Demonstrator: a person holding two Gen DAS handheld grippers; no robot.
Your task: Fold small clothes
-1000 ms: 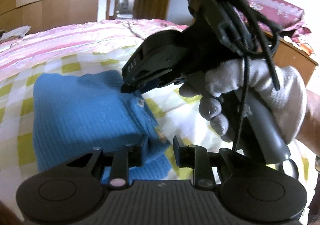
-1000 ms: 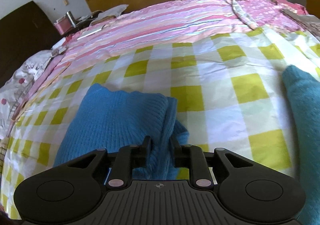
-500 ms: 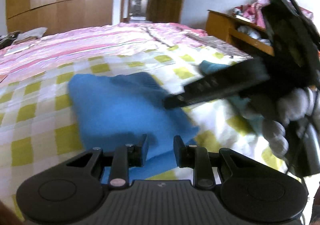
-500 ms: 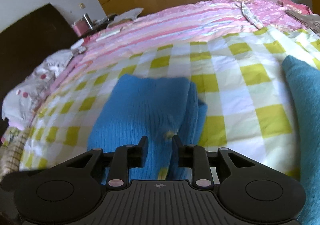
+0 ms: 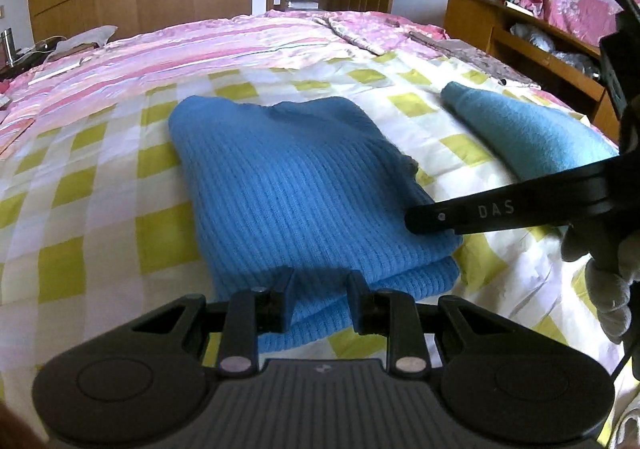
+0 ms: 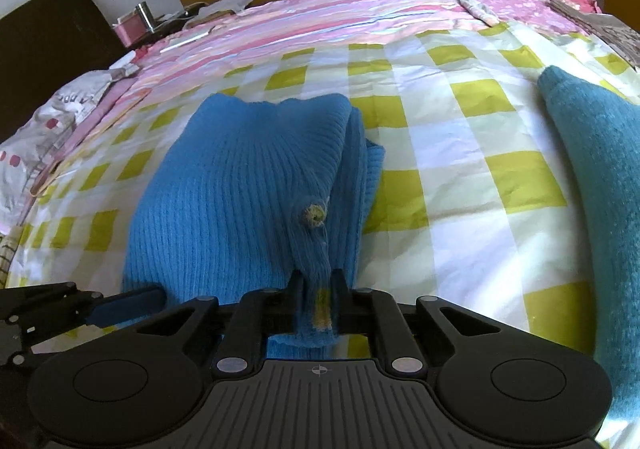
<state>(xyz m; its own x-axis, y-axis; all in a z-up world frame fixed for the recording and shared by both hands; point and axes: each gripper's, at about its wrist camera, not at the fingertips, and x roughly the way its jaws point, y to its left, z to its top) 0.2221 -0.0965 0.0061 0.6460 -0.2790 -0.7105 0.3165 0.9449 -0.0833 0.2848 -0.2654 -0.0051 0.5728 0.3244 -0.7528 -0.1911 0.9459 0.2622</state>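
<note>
The near edge of the folded blue ribbed knit garment [image 6: 240, 201] is being pinched as the right gripper [image 6: 316, 303] closes; its long axis runs away from both grippers, and the left gripper [image 5: 318, 303] is clamped on its near corner.

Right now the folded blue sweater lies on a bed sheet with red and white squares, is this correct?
Not quite. The folded blue sweater lies on a bed sheet with yellow-green and white squares, not red. The right wrist view shows it.

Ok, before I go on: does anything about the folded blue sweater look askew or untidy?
Slightly. The blue knit sweater is folded, but a buttoned edge runs loose along its right side, not tucked in. The right gripper is closing on that strip; the left gripper straddles the near edge. The teal garment lies apart, unfolded.
</note>
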